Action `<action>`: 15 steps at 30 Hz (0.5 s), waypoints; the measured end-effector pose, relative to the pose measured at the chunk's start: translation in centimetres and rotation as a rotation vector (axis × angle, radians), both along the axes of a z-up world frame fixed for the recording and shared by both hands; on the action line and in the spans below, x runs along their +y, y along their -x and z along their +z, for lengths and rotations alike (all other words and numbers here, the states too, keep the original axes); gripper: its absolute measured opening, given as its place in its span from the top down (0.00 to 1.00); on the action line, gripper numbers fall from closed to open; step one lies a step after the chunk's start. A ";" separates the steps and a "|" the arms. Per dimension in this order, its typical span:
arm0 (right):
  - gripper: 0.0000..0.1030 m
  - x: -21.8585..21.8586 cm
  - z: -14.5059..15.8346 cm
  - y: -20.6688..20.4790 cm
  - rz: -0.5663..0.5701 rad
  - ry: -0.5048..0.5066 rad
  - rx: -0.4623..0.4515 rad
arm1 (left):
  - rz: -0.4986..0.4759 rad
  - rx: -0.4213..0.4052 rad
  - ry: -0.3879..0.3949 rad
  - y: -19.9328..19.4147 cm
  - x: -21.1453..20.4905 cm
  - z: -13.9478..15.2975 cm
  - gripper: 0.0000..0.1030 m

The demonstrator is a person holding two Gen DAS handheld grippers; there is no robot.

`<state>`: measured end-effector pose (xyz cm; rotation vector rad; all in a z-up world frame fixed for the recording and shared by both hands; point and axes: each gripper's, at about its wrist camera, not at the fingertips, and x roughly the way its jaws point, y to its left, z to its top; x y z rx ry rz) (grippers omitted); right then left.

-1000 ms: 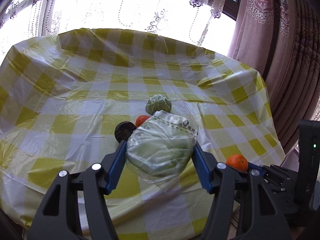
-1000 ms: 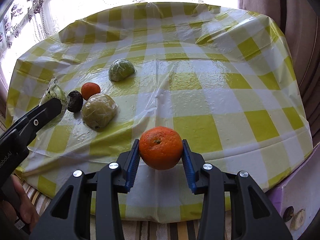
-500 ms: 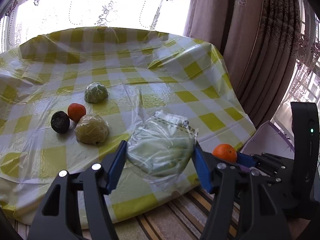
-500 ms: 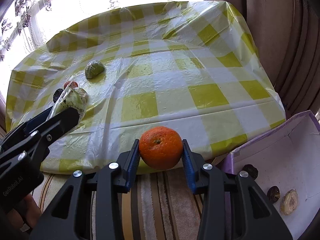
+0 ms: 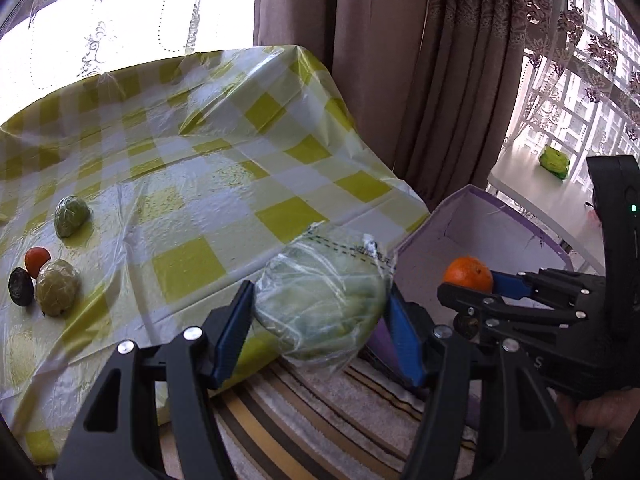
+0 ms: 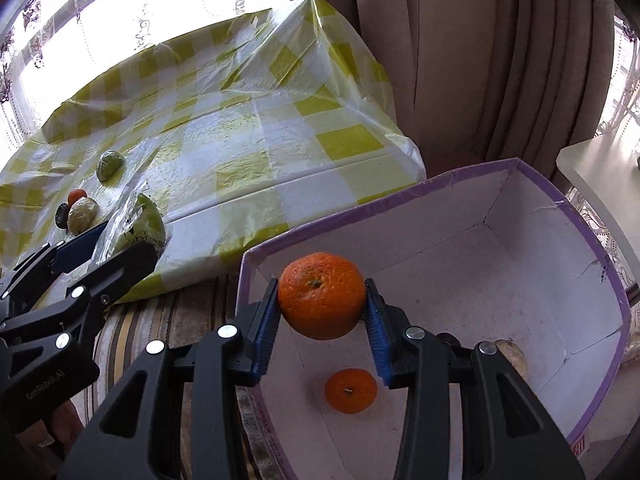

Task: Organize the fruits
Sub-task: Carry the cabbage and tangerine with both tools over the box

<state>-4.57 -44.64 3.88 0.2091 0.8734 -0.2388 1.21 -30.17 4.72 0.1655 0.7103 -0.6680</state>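
Note:
My left gripper [image 5: 320, 316] is shut on a pale green fruit wrapped in clear plastic [image 5: 320, 300], held off the table's right edge above the striped rug. My right gripper [image 6: 322, 312] is shut on an orange [image 6: 321, 295], hanging over the open white box with purple rim [image 6: 452, 178] on the floor. A smaller orange [image 6: 351, 390] and a pale fruit [image 6: 512, 354] lie inside the box. On the checked table [image 5: 248, 168] stay two wrapped green fruits [image 5: 71, 216] [image 5: 56, 292], a small orange [image 5: 37, 260] and a dark fruit [image 5: 20, 291]. The right gripper [image 5: 470, 286] with its orange [image 5: 468, 274] shows at the box in the left wrist view.
Brown curtains [image 5: 400, 80] hang behind the table and box. A white side table [image 5: 532, 184] with a green packet [image 5: 554, 163] stands at the right by the window. A striped rug [image 5: 304, 412] covers the floor beside the box. A hand [image 6: 52, 436] grips the left tool.
Both grippers swung right, off the table, carrying their fruit. The box came into view, and the right gripper's orange now hangs over its inside.

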 end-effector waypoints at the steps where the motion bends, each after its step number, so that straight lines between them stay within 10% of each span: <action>1: 0.61 -0.8 -0.2 0.5 -0.014 0.008 0.007 | -0.021 -0.002 -0.008 0.3 -0.8 -0.1 0.38; 15: 0.61 -7.4 -4.5 2.4 -0.107 0.069 0.163 | -0.226 -0.013 -0.152 2.3 -10.1 -3.1 0.38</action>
